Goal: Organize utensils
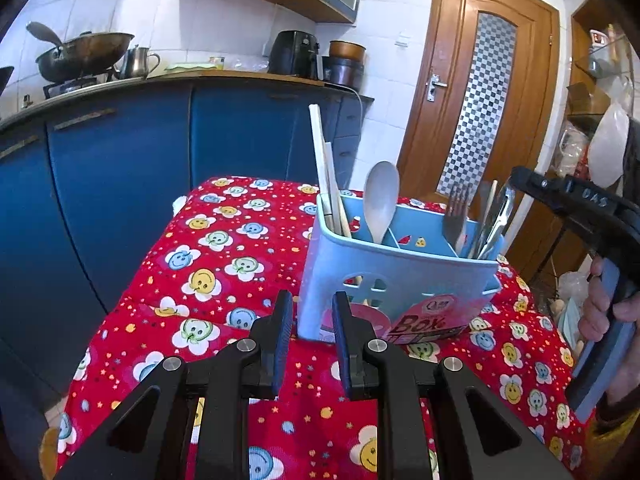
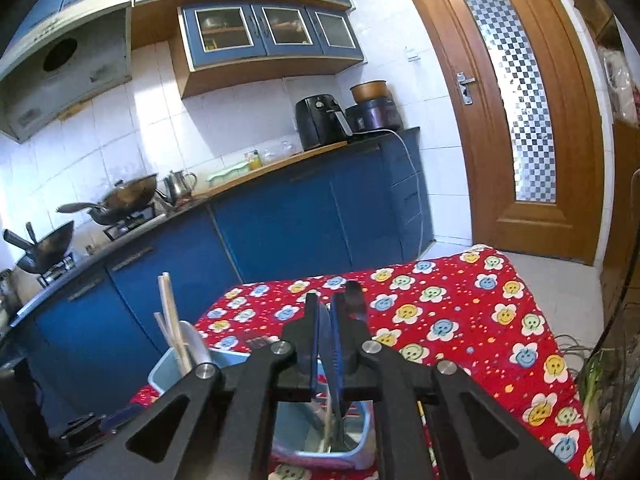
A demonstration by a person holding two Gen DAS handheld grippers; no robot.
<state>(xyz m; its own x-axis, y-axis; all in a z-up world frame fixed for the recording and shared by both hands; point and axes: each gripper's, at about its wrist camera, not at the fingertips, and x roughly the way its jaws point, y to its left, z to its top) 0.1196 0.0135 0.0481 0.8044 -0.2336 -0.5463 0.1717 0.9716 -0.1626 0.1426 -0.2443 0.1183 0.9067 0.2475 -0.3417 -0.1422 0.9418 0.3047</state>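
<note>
A light-blue utensil holder stands on the red flowered tablecloth. It holds chopsticks at the left, a grey spoon in the middle, and a fork and other metal utensils at the right. My left gripper is open and empty, low in front of the holder. My right gripper is above the holder's right side, shut on a thin utensil whose dark end sticks up past the fingers and whose lower part reaches down into the holder.
A pink box labelled BOX leans on the holder's front. Blue kitchen cabinets with woks and an air fryer stand behind the table. A wooden door is at the right.
</note>
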